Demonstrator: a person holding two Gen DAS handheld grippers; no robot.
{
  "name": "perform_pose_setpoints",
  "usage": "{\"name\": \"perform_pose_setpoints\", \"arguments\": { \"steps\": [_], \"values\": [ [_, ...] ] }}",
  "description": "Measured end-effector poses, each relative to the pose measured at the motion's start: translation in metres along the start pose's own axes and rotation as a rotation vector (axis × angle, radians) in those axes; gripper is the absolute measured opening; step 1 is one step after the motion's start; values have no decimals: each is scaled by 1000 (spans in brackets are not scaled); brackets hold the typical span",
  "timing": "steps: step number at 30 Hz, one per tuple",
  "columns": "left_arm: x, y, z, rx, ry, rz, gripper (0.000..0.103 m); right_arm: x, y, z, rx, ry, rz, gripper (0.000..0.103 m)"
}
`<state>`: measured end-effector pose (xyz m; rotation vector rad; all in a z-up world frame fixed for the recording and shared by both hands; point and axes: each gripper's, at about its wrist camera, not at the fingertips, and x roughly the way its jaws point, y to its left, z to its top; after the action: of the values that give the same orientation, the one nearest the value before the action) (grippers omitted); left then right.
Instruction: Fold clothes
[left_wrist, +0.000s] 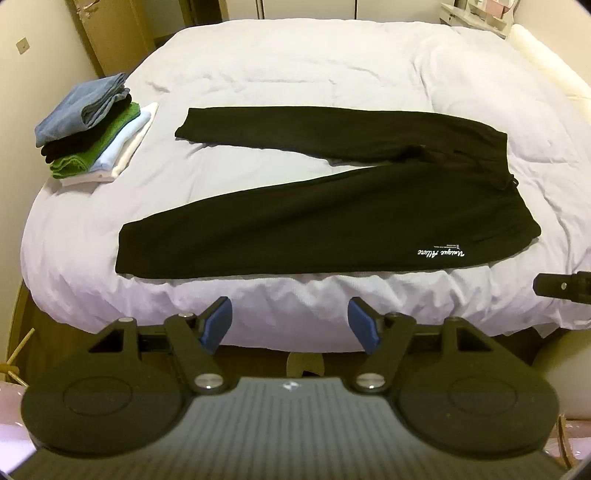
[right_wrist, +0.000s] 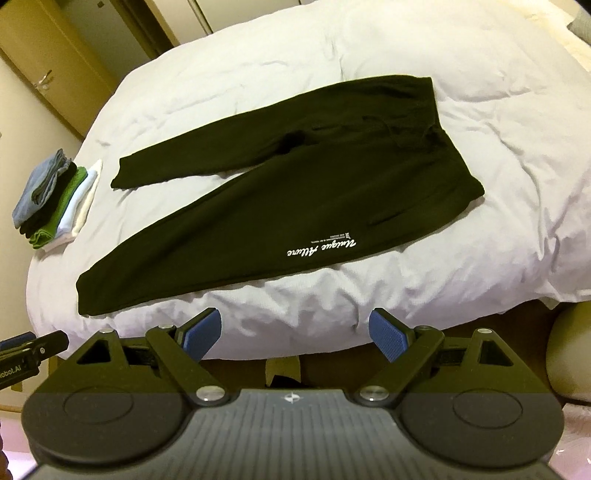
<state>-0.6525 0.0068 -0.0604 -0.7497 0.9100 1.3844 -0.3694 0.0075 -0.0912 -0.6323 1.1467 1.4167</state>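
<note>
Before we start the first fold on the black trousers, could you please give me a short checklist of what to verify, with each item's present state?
1. Left hand-held gripper open, holding nothing: ok.
2. Right hand-held gripper open, holding nothing: ok.
3. Black trousers spread flat on the bed: ok.
4. Legs laid together for folding: not ok, they are splayed apart.
5. Pile of folded clothes apart from the trousers: ok.
6. Waist cord tucked in: cannot tell.
</note>
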Motion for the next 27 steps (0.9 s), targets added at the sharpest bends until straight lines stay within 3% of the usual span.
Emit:
{"name": "perform_pose_setpoints", "arguments": {
  "steps": [9, 17, 27],
  "values": [
    [10, -1, 11, 2, 6, -18, 66, 2, -4, 9, 6, -7, 0, 89],
    [46, -9, 49, 15, 29, -47, 67, 25, -9, 40, 25, 17, -18, 89],
    [171, -42, 153, 142, 104, -150, 67, 113, -43, 116, 121, 124, -107, 89]
  ]
}}
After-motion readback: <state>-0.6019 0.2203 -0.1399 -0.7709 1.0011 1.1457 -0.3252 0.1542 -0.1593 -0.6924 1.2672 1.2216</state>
